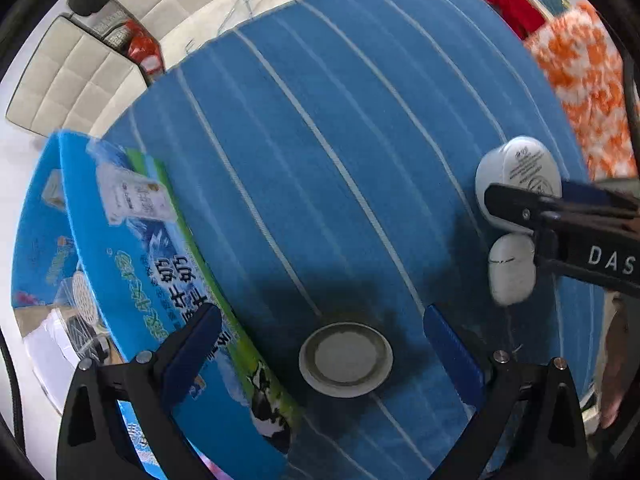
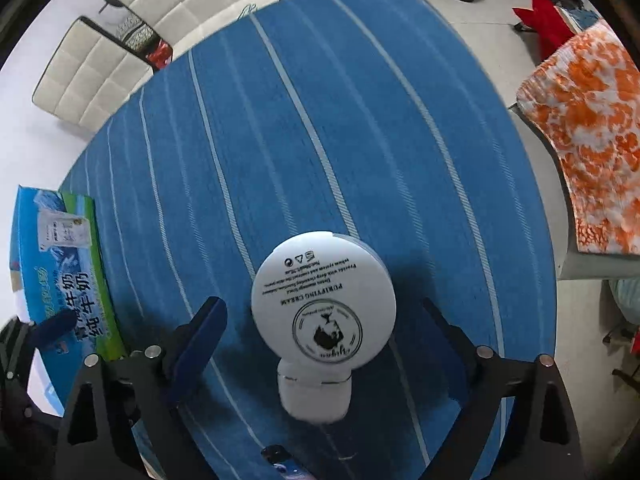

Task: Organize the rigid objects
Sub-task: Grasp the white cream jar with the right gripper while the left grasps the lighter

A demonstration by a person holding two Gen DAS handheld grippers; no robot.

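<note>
Cream jar [image 2: 324, 308], white, round and smooth with black print on its flat face, stands at lower centre of your right wrist view on the blue striped tablecloth [image 2: 320, 120]. A small white oval case [image 2: 314, 396] lies just below it, touching or nearly so. Your right gripper [image 2: 324, 320] is tilted down over the jar with its fingers spread wide on either side, touching nothing; the left finger wears a dark blue pad [image 2: 200, 344].

In your left wrist view, your left gripper [image 1: 322, 328] also points down at the cloth, fingers wide apart and empty. Between them, at lower centre, sits a shallow round metal lid [image 1: 346, 358] with a dull grey centre and a raised rim. At the lower left a glossy blue and green cardboard carton [image 1: 160, 272] with printed characters lies along the table edge, partly under the left finger. The jar and case appear at the right edge, partly behind your other gripper's black arm.
</note>
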